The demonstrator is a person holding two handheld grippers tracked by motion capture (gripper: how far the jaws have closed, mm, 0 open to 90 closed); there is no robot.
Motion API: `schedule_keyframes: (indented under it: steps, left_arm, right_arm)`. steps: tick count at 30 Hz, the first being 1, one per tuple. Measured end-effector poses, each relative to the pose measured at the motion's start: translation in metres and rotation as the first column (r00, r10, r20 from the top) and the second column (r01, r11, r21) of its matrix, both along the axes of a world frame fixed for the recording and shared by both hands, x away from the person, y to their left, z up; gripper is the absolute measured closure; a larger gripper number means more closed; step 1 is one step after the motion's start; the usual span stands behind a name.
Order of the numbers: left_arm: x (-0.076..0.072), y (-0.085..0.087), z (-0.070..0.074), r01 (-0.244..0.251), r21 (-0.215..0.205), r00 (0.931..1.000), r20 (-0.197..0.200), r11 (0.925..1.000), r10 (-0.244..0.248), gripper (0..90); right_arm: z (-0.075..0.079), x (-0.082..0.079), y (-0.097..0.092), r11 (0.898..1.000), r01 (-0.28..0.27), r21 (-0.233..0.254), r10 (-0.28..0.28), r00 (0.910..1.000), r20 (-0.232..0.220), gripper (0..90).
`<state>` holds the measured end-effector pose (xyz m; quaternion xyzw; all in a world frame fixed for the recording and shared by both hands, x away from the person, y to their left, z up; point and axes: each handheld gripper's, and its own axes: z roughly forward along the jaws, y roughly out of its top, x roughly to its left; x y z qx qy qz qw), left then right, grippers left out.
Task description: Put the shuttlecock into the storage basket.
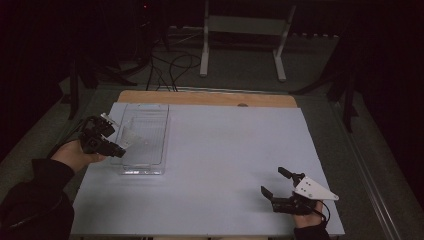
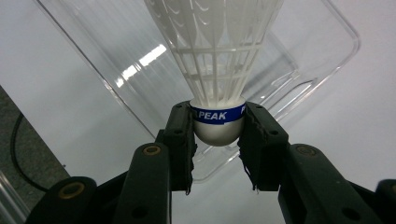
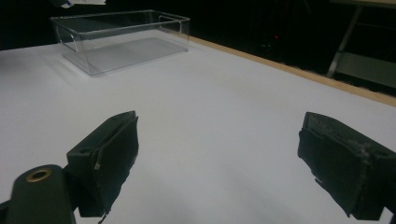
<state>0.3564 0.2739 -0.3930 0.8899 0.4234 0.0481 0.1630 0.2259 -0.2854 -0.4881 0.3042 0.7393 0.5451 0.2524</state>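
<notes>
A white shuttlecock (image 2: 215,60) with a blue band on its cork base is clamped between the pads of my left gripper (image 2: 217,128), feathers pointing away. In the high view the left gripper (image 1: 116,141) hangs over the left rim of a clear plastic box (image 1: 145,137), with the shuttlecock (image 1: 129,135) reaching over the box. The box (image 2: 322,70) lies just under the held shuttlecock. My right gripper (image 1: 272,181) rests low at the table's near right, jaws wide apart and nothing between them. Its black pads (image 3: 114,154) frame bare table in the right gripper view, with the box (image 3: 123,39) far off.
A pale blue-white mat (image 1: 225,160) covers the table, with a wooden strip (image 1: 210,98) along its far edge. Cables (image 1: 170,70) and a white metal stand (image 1: 245,30) lie on the dark floor beyond.
</notes>
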Motion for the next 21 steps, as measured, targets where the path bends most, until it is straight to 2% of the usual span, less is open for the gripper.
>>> schedule_keyframes:
  steps: [5, 10, 17, 21]
  left_arm:
    - [0.001, 0.001, -0.007, -0.002, 0.013, 1.0, 0.005, 0.9999, 0.002, 65.6]
    - [0.0, 0.0, -0.012, 0.032, 0.028, 0.9993, 0.019, 0.9991, -0.033, 65.5]
    - [0.002, -0.002, -0.016, 0.038, 0.047, 0.9989, 0.024, 0.9982, -0.039, 65.5]
    - [0.004, -0.004, -0.018, 0.038, 0.088, 0.9991, 0.016, 0.9954, -0.039, 65.4]
  right_arm:
    - [0.0, 0.0, 0.0, 1.0, -0.001, -0.002, 0.001, 1.0, -0.004, 12.1]
    - [0.0, 0.0, 0.0, 1.0, -0.002, -0.002, 0.002, 1.0, -0.005, 12.1]
    - [-0.001, 0.0, 0.001, 1.0, -0.003, -0.003, 0.003, 1.0, -0.006, 12.2]
    - [-0.001, 0.0, 0.0, 1.0, -0.003, -0.002, 0.003, 1.0, -0.006, 12.2]
